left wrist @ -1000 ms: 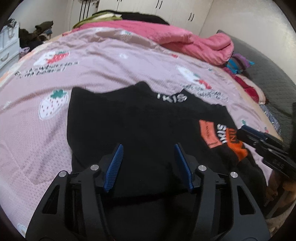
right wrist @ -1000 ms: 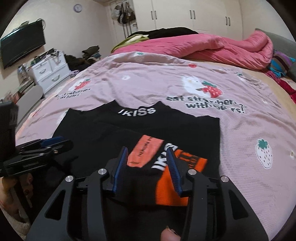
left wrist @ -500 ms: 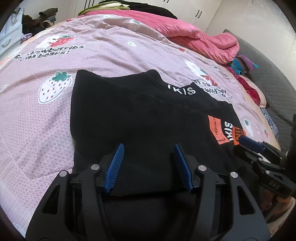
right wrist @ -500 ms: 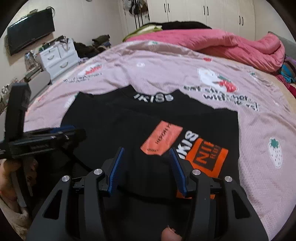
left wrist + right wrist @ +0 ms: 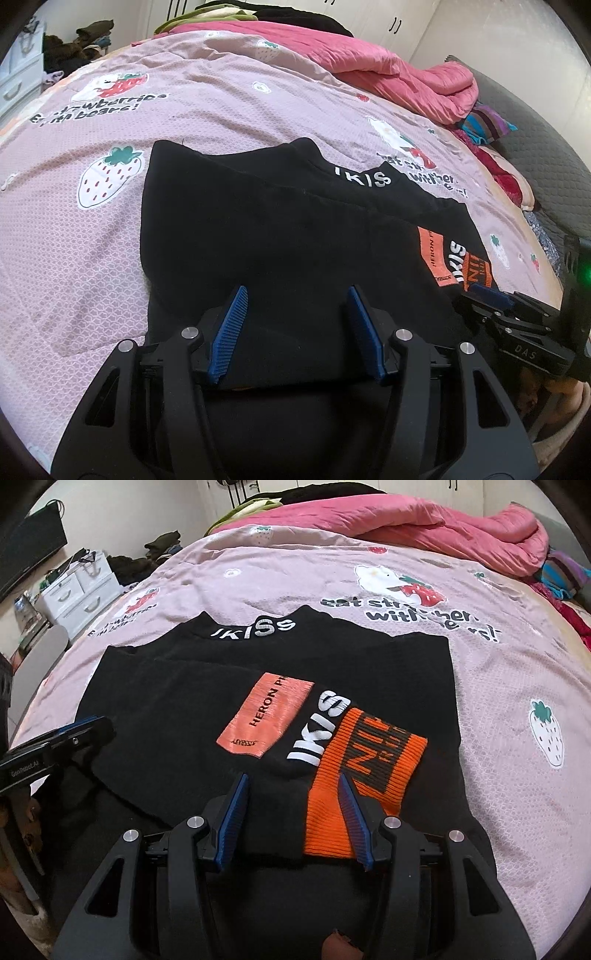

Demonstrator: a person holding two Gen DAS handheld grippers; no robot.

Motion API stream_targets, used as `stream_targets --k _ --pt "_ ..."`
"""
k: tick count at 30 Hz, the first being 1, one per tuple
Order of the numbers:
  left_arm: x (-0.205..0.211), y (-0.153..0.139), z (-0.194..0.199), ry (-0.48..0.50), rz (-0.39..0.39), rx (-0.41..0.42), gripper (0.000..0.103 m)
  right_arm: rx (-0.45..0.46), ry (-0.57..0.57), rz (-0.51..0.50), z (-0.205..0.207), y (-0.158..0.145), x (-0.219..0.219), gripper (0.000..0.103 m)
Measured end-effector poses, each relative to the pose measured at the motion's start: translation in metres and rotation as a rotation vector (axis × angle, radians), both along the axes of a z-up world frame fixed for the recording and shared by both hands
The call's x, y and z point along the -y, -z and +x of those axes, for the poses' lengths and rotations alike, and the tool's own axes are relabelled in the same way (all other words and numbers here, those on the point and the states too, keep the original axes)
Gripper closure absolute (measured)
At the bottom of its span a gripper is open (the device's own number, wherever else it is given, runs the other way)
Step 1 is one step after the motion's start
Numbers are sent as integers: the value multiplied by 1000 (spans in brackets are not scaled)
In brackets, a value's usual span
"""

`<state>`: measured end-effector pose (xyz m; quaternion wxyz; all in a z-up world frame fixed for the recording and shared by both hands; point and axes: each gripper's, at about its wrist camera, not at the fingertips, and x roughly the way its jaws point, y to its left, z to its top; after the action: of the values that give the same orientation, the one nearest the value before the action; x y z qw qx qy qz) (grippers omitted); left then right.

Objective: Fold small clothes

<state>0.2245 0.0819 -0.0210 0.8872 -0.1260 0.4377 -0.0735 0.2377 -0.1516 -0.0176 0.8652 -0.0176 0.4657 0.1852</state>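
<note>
A black sweater point(image 5: 277, 229) lies flat on the pink strawberry-print sheet point(image 5: 74, 240), its collar with white "IKISS" lettering point(image 5: 255, 629) at the far side. One sleeve is folded across the body, showing an orange patch point(image 5: 266, 716) and an orange ribbed cuff point(image 5: 369, 768). My left gripper point(image 5: 297, 291) hovers open over the sweater's near hem, with plain black cloth under it. My right gripper point(image 5: 292, 777) is open over the folded sleeve; the cuff lies under its right pad point(image 5: 352, 812). Each gripper also shows at the edge of the other's view.
A bunched pink quilt point(image 5: 424, 517) and colourful clothes point(image 5: 484, 122) lie at the far end of the bed. White drawers point(image 5: 77, 587) and a wall screen point(image 5: 29, 550) stand at the left. A fingertip point(image 5: 334, 945) shows below the right gripper.
My right gripper has sunk toward the folded sleeve and its jaws have widened slightly. The orange cuff now sits larger and closer. The left gripper has barely moved.
</note>
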Motion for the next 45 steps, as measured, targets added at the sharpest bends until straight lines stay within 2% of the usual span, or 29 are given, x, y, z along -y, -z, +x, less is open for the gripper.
stream_targets --k 9,20,24,29,33,34,37,45 --pt "0 -2 -1 1 6 1 54 33 22 77 -10 -15 14 49" --pt "-3 -11 -6 -8 4 12 53 61 43 97 -15 -24 19 31" --pt "-6 -16 -10 -18 5 25 49 67 49 116 -15 -26 21 19" --pt "-10 -24 -13 -39 24 47 41 81 62 140 -16 -31 25 9" --pt "-14 -31 -18 -53 41 66 25 100 69 151 -17 -35 26 9" --pt "-14 -33 -18 -58 47 70 20 105 70 153 -17 -36 27 6" --pt "-18 -37 -22 -74 53 78 12 122 80 145 -18 -40 28 5" --pt "-23 -42 -27 -98 65 92 9 167 89 165 -22 -50 32 5"
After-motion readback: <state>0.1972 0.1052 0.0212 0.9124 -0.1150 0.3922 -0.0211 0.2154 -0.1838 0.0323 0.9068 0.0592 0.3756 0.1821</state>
